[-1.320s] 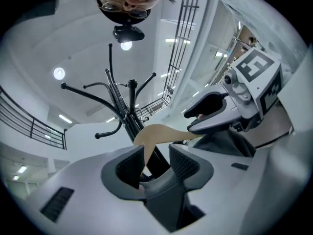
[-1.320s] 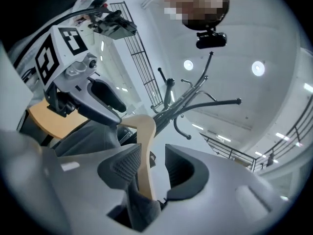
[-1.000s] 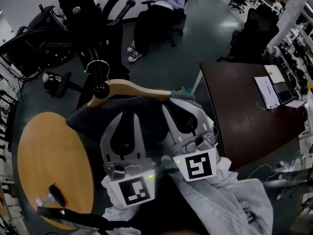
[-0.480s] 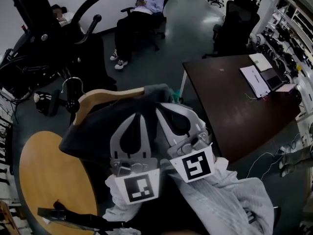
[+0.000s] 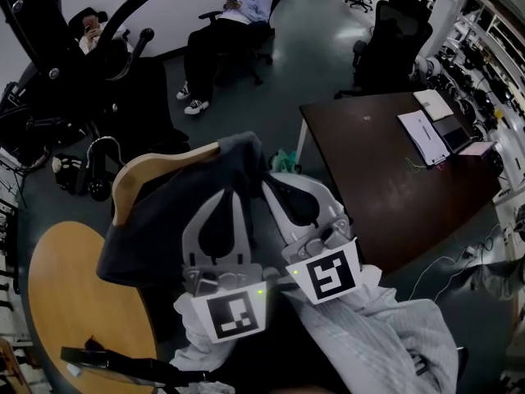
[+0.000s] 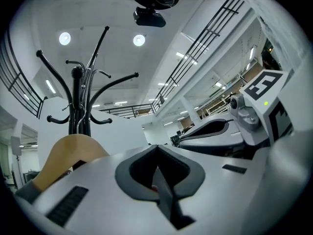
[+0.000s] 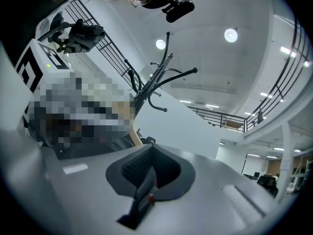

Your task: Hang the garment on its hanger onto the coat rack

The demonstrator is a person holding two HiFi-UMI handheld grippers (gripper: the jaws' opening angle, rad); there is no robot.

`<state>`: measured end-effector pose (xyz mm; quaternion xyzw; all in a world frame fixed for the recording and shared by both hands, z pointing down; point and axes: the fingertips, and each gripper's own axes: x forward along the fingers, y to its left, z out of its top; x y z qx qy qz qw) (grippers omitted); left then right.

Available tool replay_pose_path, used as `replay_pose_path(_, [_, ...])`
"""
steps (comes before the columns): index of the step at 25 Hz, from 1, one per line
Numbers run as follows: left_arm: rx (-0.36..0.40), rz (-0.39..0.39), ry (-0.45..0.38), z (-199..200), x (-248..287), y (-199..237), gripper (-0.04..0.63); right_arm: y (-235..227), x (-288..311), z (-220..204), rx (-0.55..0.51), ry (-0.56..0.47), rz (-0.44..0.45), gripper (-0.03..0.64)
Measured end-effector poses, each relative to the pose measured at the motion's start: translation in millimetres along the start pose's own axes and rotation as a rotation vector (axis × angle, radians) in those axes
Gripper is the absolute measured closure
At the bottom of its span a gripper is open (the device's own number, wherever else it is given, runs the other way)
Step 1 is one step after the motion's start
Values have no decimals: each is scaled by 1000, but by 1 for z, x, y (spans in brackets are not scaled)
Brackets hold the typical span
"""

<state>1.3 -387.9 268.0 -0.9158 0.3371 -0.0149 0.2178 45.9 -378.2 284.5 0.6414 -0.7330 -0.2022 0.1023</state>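
Left tool (image 5: 220, 192), right tool (image 5: 268, 183) — jaws fully closed, tips at dark garment (image 5: 152, 228); hanger (image 5: 160, 161) axis 8–2 o'clock, hook (image 5: 99, 167) toward 9 o'clock.

**Camera placement about the coat rack (image 5: 31, 19).**
Head view looks steeply down, rack at upper left; both gripper views, low and near it, face upward along their jaws, sharing its arms and the ceiling (image 6: 102, 18).

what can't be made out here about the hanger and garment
- Garment's lower part: head view, the left gripper and right gripper cover it.
- Whether the shut jaws pinch cloth: the gripper views show none between them; in the head view the tips are lost against dark cloth.
- Hanger's right arm: head view, under the garment.
- Right gripper view: a mosaic patch hides what lies left of the jaws.
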Motion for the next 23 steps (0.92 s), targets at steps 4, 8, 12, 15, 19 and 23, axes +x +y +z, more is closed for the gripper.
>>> replay_pose_path(4, [6, 9, 4, 0, 3, -3, 589, -4, -2, 0, -6, -14, 3, 617])
replay_pose_path(8, [18, 14, 13, -1, 3, -4, 589, -6, -2, -2, -6, -18, 7, 617])
replay_pose_path(12, [29, 19, 21, -6, 7, -9, 589, -7, -4, -9, -7, -23, 8, 617])
replay_pose_path(15, [27, 25, 26, -7, 13, -12, 591, -12, -4, -15, -1, -17, 10, 617])
replay_pose_path(19, [15, 18, 37, -8, 18, -8, 589, -15, 0, -11, -23, -33, 19, 617])
replay_pose_path(23, [21, 1, 40, -11, 23, -8, 589, -24, 3, -12, -39, -31, -9, 617])
